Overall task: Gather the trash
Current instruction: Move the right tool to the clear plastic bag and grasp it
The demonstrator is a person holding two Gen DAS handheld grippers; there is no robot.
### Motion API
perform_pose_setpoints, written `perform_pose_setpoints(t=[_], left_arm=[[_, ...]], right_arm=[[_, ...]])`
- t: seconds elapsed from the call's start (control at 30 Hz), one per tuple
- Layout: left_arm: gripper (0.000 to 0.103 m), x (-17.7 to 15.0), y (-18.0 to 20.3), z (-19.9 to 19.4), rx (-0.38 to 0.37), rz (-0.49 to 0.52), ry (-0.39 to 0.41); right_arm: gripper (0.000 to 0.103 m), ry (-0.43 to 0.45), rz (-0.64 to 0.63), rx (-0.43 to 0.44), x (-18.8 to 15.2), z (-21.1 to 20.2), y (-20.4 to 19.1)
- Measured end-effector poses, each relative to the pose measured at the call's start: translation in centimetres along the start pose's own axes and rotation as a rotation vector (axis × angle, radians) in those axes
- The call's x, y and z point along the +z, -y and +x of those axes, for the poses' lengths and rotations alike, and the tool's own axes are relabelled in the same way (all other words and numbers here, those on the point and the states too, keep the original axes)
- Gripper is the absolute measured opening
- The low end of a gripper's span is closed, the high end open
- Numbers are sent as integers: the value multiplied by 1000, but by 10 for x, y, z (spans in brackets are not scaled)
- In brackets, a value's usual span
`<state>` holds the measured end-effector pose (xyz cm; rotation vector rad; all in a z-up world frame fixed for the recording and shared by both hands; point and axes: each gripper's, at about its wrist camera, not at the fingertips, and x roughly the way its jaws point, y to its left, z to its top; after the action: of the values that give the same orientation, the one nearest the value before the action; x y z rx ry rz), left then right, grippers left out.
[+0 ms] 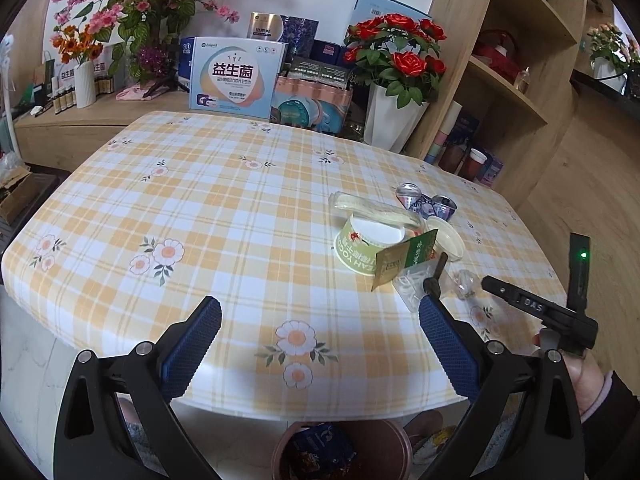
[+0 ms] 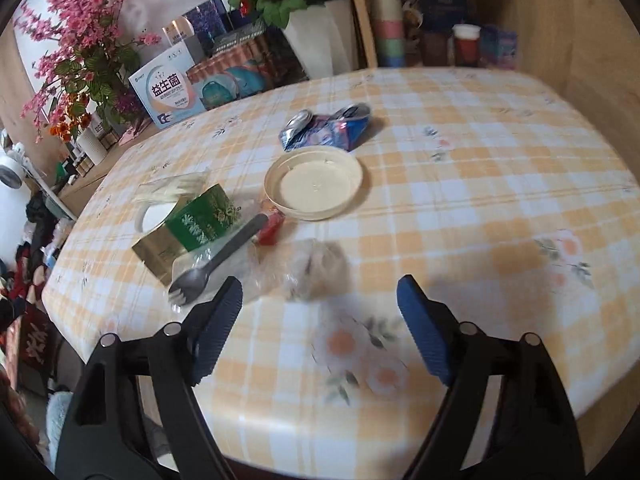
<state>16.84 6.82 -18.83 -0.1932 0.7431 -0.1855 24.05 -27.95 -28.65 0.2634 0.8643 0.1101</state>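
Observation:
Trash lies in a cluster on the checked tablecloth [image 1: 224, 216]: a green yogurt cup [image 1: 366, 242], a green-gold sachet [image 1: 404, 258], a cream plastic lid [image 2: 314, 180], a crushed blue can [image 2: 326, 128], a black plastic fork [image 2: 218, 264] on clear wrapping, and a crumpled clear wrapper [image 2: 318, 270]. My left gripper [image 1: 320, 332] is open and empty over the table's near edge, left of the cluster. My right gripper [image 2: 320, 312] is open and empty, just short of the crumpled wrapper. It also shows in the left wrist view [image 1: 536, 308].
A brown bin [image 1: 342, 450] holding wrappers stands on the floor under the table's near edge. Boxes [image 1: 236, 76] and flower vases [image 1: 390, 120] line the counter behind the table. A wooden shelf unit [image 1: 508, 80] stands at the right.

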Motion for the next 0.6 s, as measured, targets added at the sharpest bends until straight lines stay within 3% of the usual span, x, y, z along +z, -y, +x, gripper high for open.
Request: perform_pose_setpoints(t=[0.2,0.3,0.37,0.53,0.6], left_arm=[[97,8,7,21,-11,17,-17],[97,9,11,30,-35,22,-31],[97,9,19,37,-63,38,-42],[96,5,45,51,-143,97,-73],[88,5,56,57,-181,117,-90]], right_arm=[[71,-83,44,35,10,35,-1],[60,-102,57,53,7,40,-1],[51,-100,58,54,6,39,0],[44,-86,5,87,0,30,-3],[41,-72,11,93,-1,25,-2]])
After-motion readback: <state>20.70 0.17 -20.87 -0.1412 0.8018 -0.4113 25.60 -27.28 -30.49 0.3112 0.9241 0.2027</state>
